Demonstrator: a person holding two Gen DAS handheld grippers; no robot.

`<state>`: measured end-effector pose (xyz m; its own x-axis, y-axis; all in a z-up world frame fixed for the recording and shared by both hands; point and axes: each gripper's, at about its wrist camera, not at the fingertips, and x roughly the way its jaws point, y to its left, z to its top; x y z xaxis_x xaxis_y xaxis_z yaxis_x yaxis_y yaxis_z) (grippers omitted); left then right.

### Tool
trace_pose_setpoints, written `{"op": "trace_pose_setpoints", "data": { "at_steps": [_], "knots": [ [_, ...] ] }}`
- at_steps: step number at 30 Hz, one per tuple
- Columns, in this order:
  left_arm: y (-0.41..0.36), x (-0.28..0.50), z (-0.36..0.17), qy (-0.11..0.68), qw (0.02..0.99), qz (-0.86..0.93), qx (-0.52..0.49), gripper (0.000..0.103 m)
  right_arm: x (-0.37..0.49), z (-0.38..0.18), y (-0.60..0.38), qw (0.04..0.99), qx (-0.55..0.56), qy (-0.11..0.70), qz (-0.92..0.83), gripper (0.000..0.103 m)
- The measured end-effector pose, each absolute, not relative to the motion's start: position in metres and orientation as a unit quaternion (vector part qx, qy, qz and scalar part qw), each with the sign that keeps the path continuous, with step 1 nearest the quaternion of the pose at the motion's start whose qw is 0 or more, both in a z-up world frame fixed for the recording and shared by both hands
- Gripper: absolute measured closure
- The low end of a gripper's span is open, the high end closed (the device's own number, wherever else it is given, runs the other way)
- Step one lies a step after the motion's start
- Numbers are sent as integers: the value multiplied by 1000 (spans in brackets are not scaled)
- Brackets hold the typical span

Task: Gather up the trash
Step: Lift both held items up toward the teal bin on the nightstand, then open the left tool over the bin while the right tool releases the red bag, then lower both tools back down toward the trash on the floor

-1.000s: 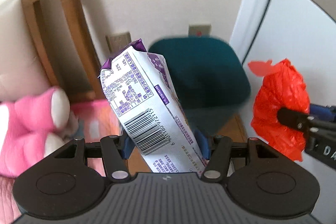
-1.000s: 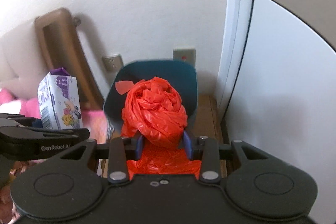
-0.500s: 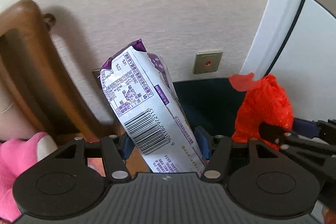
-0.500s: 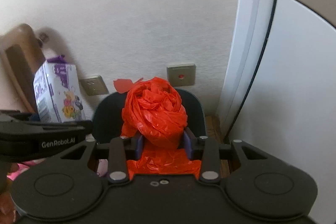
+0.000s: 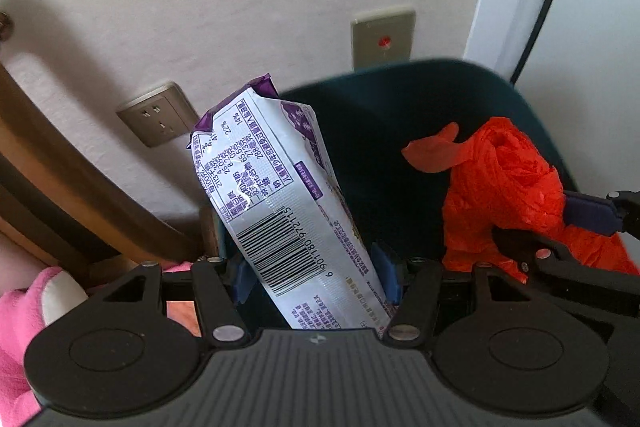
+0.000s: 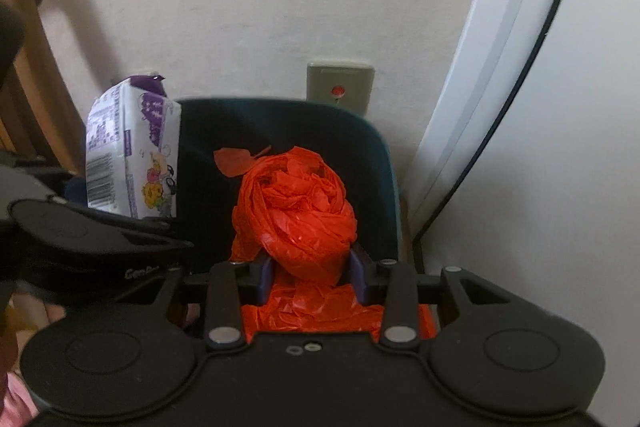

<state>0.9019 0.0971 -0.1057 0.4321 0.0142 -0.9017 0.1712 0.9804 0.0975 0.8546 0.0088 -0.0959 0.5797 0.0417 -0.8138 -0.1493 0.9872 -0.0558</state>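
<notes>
My left gripper (image 5: 316, 277) squeezes a white and purple snack packet (image 5: 280, 203), which leans toward 11 o'clock with its barcode facing me. My right gripper (image 6: 312, 273) pinches a scrunched-up red plastic bag (image 6: 296, 219) between its blue pads. Both are held over a dark teal bin (image 6: 360, 155) that stands against the wall. In the left view, the red bag (image 5: 508, 195) is at 3 o'clock, with the other gripper's blue pad (image 5: 588, 213) pressed to it. Only this view shows a wall plug socket (image 5: 160, 115) at 10 o'clock and something pink and fluffy (image 5: 24, 323) at 8 o'clock. The right view shows the packet's (image 6: 132, 151) cartoon side at 10 o'clock, which the left view hides. Both views show a wall plate with a red dot (image 6: 340, 89) above the bin, and a white door frame (image 6: 500, 47) at 2 o'clock.
</notes>
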Motion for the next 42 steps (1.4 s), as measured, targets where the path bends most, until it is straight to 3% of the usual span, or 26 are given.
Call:
{"op": "trace_pose_setpoints", "data": {
  "at_steps": [10,13,16,29,42],
  "knots": [
    [91,889,-112,521,847,-29,101,36,847,-102,-1,886,-81,442,111,59],
    [90,886,-112,516,851,-17,94,23,844,-100,-8,887,-78,437,124,56],
    [86,879,-106,518,851,-8,90,23,835,-94,-18,889,-75,432,135,49],
    [82,812,-51,478,874,-31,83,23,775,-50,-50,900,-37,412,139,46],
    [83,696,-24,448,891,-30,73,23,679,-35,-65,904,-35,398,154,46]
  ]
}}
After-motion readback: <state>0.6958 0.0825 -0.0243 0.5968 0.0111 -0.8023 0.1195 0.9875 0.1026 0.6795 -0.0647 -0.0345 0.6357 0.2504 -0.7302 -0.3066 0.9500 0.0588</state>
